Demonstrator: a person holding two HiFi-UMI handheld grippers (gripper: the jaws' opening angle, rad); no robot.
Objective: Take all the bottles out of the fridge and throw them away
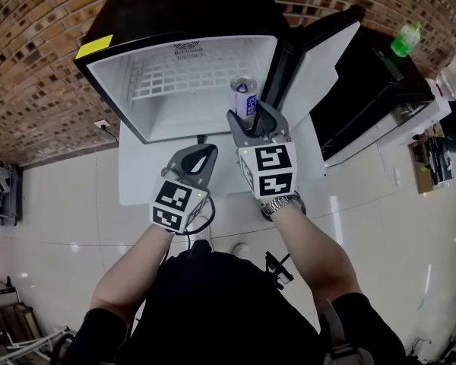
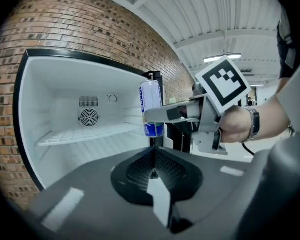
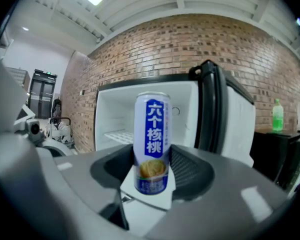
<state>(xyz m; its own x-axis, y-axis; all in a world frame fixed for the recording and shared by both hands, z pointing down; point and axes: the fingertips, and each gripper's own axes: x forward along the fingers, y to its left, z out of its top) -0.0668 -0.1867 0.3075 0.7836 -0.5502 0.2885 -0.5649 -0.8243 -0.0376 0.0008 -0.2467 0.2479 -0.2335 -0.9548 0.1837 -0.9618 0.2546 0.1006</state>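
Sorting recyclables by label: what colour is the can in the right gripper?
The can is white with a blue label band and blue base, clearest in the right gripper view.

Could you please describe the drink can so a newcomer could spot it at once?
Find the open white-lined fridge against the brick wall. Beside its open door, the right gripper clamps a tall can upright. It is white with a blue label, unlike the green bottle on the black cabinet.

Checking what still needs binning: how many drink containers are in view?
2. A blue-and-white can is clamped in the right gripper before the open fridge; a green bottle stands on the black cabinet. The door may hide others.
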